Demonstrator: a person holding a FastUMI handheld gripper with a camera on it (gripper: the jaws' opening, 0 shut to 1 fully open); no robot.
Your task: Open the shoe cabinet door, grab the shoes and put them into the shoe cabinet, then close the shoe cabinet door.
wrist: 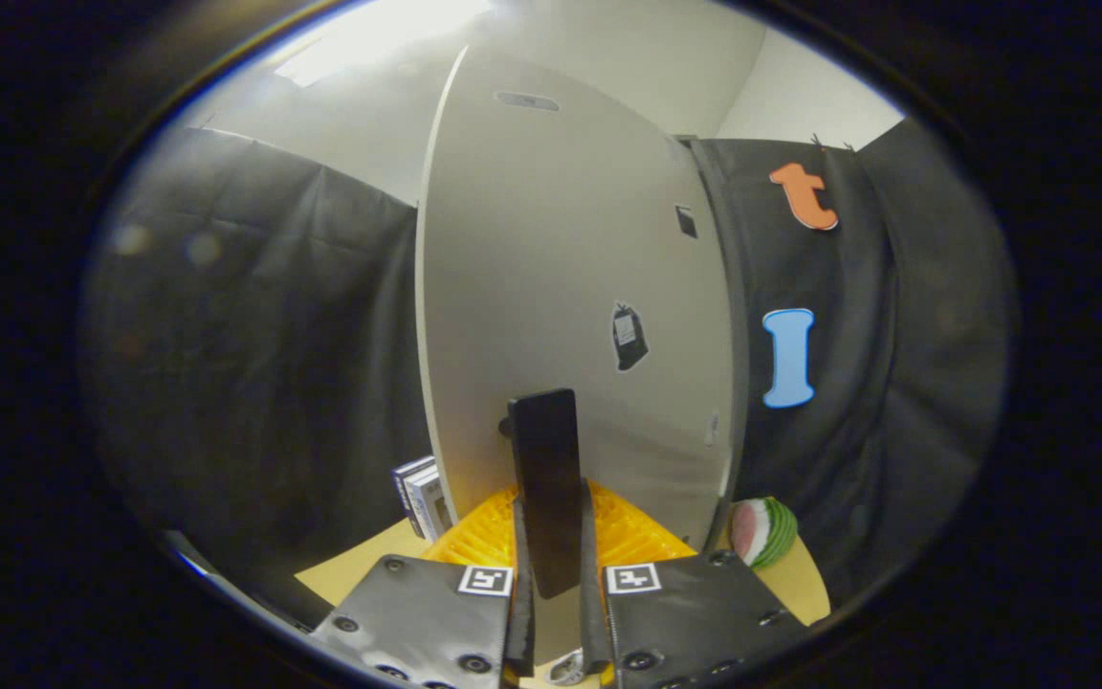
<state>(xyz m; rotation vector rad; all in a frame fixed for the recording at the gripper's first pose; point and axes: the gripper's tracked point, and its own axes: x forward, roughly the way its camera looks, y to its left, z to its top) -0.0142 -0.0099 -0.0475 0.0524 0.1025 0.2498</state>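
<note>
The tall pale-grey flat-panel shoe cabinet door point(561, 287) stands upright on the light wooden table point(360, 574), directly ahead of the hand-held gripper point(551, 584), with an orange ribbed plastic mat point(637, 536) lying at its foot. The hand-held gripper is narrowed onto the black upright bar-shaped door handle point(543, 469), with both fingers pressing its lower end. A watermelon-slice toy point(761, 531) lies beside the door's right edge, and small boxes point(420, 498) stand at its left edge.

Handle point(544, 488) on cabinet door point(561, 287) between gripper point(556, 574) fingers; boxes point(422, 498) left, watermelon toy point(763, 531) right
</note>
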